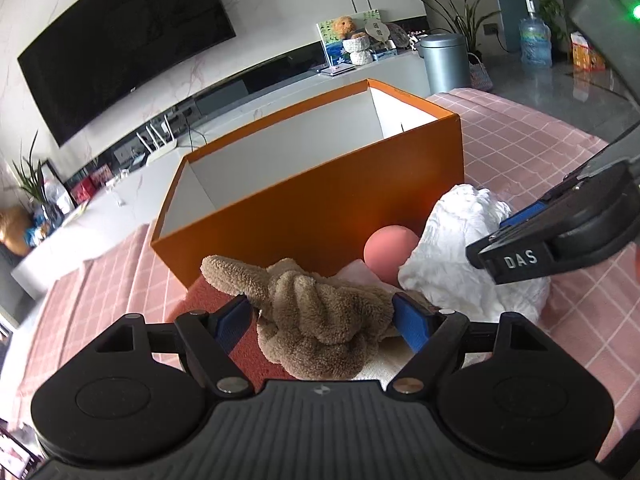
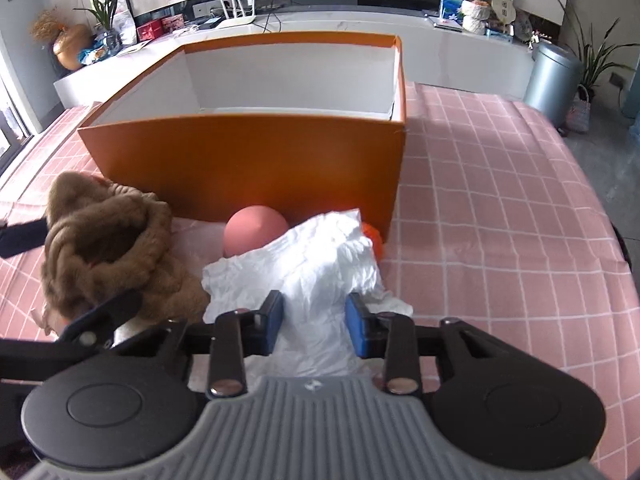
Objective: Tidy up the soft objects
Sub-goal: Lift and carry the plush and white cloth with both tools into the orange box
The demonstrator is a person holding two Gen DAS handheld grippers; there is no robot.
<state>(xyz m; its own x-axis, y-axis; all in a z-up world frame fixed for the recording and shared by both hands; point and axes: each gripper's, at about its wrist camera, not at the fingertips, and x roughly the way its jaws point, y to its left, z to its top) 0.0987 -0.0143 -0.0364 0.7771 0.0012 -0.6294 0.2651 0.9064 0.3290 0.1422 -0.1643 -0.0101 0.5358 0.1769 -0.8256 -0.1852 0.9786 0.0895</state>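
Note:
A brown knotted plush point(image 1: 320, 312) lies on the pink checked cloth point(image 1: 520, 148) in front of the orange box point(image 1: 320, 200). My left gripper point(image 1: 324, 316) is open, its blue pads on either side of the plush. A crumpled white cloth point(image 2: 316, 280) lies to the right of the plush; my right gripper point(image 2: 314, 320) has its blue pads pressed against both sides of it. A pink ball point(image 2: 254, 232) rests against the box wall between the plush and the white cloth. The plush point(image 2: 108, 248) also shows in the right wrist view. The box point(image 2: 248, 164) is empty and white inside.
A small orange object point(image 2: 374, 240) peeks out behind the white cloth by the box corner. A pale pink item point(image 1: 356, 272) lies under the plush. Beyond the table stand a white TV cabinet point(image 2: 360, 24), a grey bin point(image 2: 552, 76) and potted plants.

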